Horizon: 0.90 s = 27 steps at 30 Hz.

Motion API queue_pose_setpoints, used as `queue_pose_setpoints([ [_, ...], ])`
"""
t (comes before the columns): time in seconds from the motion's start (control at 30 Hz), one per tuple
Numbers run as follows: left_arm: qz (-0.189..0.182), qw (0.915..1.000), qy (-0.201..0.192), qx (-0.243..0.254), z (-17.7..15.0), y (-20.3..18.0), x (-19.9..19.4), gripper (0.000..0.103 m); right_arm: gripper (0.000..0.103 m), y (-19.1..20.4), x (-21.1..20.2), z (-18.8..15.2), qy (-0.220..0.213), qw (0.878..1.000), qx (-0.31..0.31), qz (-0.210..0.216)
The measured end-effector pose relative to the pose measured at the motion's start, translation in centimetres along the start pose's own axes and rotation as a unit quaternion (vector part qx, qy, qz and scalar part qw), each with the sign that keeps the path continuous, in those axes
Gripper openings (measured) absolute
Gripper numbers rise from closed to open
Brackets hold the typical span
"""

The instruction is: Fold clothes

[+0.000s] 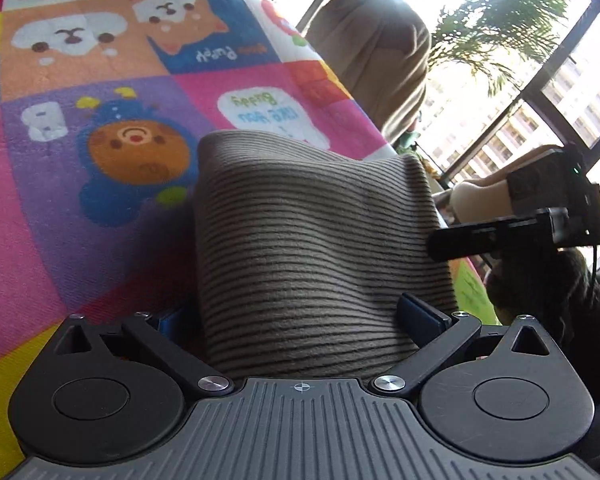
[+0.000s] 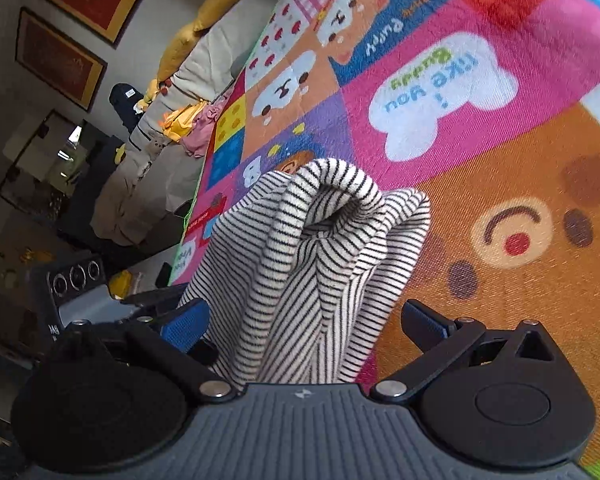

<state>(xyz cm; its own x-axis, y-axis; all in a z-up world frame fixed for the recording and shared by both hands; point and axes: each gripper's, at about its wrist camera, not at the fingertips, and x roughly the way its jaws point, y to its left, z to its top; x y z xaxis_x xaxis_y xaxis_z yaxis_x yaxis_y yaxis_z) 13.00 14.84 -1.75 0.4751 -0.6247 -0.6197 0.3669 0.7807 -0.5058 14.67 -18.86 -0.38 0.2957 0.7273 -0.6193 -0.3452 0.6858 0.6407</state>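
Both tongs spread wide around bunched striped knit garment (image 2: 312, 264), above plush mat (image 2: 500, 120).

Blown-out window (image 1: 480, 20) glare — soft focus, dim corners, fisheye-bent edges.
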Motion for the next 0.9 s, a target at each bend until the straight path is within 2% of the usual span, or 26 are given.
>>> queue_pose_setpoints([
  [0.17,-0.012,0.9996,-0.016,-0.021,-0.2,0.2,0.3,0.103,0.103,0.1,3.3,2.4,0.050,0.997,0.041,0.034],
  [0.27,-0.020,0.9989,-0.026,-0.033,-0.3,0.4,0.4,0.103,0.103,1.3,5.5,4.4,0.042,0.999,0.007,0.033],
  [0.33,-0.013,0.9969,-0.046,-0.062,0.6,1.6,0.0,0.103,0.103,2.0,7.0,5.7,0.032,0.999,-0.012,0.034],
  [0.37,-0.002,0.9951,-0.060,-0.079,1.2,2.3,-0.3,0.103,0.103,2.4,7.6,6.7,0.018,0.999,-0.016,0.039],
  [0.47,0.048,0.9887,-0.110,-0.090,2.9,3.9,-1.2,0.103,0.103,3.3,8.3,9.2,-0.064,0.996,-0.040,0.054],
  [0.53,0.076,0.9877,-0.114,-0.076,3.1,4.1,-2.1,0.103,0.103,4.2,7.8,10.0,-0.107,0.991,-0.070,0.029],
  [0.6,0.091,0.9879,-0.113,-0.055,2.8,3.8,-3.0,0.103,0.103,5.2,6.7,9.7,-0.123,0.984,-0.126,-0.013],
  [0.67,0.095,0.9896,-0.105,-0.025,1.9,2.7,-4.0,0.103,0.103,6.1,5.4,8.5,-0.123,0.971,-0.198,-0.052],
  [0.77,0.098,0.9909,-0.088,0.023,0.0,1.3,-5.1,0.103,0.103,7.2,3.5,5.4,-0.086,0.945,-0.306,-0.072],
  [0.83,0.112,0.9900,-0.069,0.049,-0.8,0.6,-4.9,0.103,0.103,8.2,3.8,3.0,-0.041,0.916,-0.389,-0.088],
  [0.9,0.145,0.9855,-0.051,0.072,-1.2,0.3,-4.0,0.103,0.103,9.1,5.2,0.6,-0.003,0.881,-0.457,-0.122],
])
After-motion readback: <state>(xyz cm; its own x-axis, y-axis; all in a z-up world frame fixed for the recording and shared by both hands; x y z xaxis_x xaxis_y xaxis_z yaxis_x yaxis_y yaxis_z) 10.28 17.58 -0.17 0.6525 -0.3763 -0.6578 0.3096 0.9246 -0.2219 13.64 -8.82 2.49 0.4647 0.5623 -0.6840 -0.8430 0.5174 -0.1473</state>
